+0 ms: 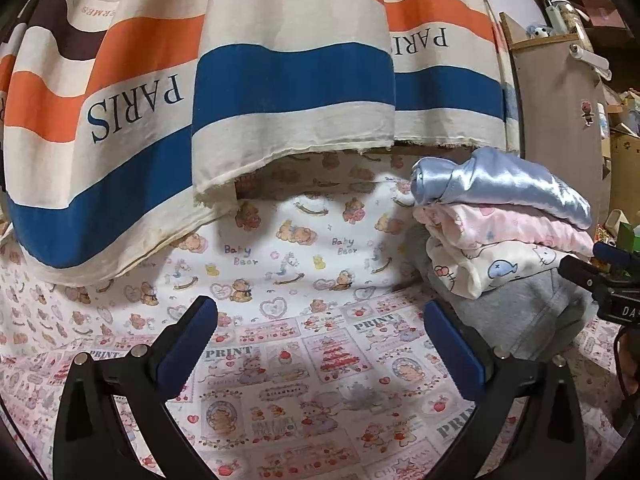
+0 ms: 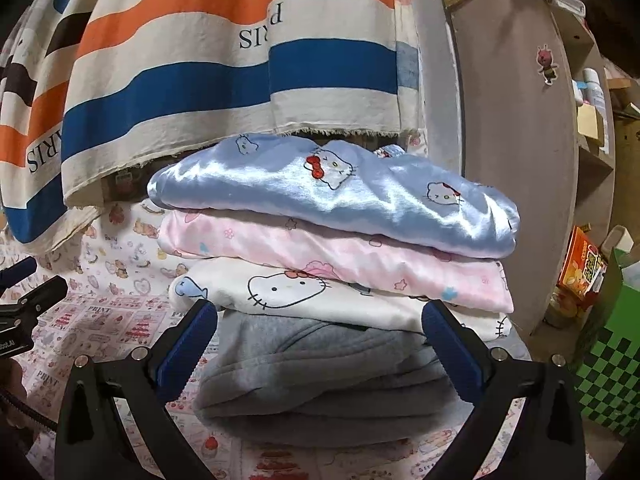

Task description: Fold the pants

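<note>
Blue-padded claws — left claw (image 1: pixel 320 336), right claw (image 2: pixel 320 336) — gape wide, empty (folded pants (image 2: pixel 332 256) stacked ahead).

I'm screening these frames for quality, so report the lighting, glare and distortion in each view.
Left wrist view: strong fisheye bending with dark corners; the printed sheet is brightly lit mid-frame and dimmer toward the edges, and the open left tool is sharp. Right wrist view: same barrel warp; shiny glare streaks on the blue satin pants; the grey pants sit in shadow between the open right tool.
</note>
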Demonstrator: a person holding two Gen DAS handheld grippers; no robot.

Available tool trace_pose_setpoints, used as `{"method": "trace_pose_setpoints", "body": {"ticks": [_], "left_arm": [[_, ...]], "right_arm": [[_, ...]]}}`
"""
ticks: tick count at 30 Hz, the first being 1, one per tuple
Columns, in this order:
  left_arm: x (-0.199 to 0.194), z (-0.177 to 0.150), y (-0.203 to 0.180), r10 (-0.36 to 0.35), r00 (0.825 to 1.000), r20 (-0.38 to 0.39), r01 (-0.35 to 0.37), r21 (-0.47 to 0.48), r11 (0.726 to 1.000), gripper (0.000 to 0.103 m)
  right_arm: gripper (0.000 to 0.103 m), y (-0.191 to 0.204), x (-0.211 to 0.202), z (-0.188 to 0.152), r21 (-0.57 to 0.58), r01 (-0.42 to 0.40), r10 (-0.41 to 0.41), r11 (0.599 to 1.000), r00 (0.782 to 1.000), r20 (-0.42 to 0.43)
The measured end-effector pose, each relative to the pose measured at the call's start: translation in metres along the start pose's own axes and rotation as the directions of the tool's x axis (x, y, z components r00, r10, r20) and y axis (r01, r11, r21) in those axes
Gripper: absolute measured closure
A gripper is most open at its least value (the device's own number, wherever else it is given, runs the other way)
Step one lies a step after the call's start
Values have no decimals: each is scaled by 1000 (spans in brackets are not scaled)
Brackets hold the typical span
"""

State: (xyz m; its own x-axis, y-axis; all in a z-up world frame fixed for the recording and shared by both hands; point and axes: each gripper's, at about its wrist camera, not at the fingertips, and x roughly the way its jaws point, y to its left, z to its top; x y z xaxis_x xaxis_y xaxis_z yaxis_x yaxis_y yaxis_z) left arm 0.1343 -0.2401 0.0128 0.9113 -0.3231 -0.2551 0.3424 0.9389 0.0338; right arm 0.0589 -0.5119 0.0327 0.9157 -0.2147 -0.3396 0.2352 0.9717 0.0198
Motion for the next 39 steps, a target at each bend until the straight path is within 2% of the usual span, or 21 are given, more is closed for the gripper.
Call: {"method": "trace_pose_setpoints", "body": {"ticks": [28,39], "left_arm": [[5,0,4,6,1000,-21,-7,-22,1000,1],[5,0,4,5,1000,-21,-5,-19,1000,1]], "right_arm": [[0,5,0,0,-28,-8,8,1000,1000,-7],[0,1,5,0,-9,-15,15,1000,999,-45]]}}
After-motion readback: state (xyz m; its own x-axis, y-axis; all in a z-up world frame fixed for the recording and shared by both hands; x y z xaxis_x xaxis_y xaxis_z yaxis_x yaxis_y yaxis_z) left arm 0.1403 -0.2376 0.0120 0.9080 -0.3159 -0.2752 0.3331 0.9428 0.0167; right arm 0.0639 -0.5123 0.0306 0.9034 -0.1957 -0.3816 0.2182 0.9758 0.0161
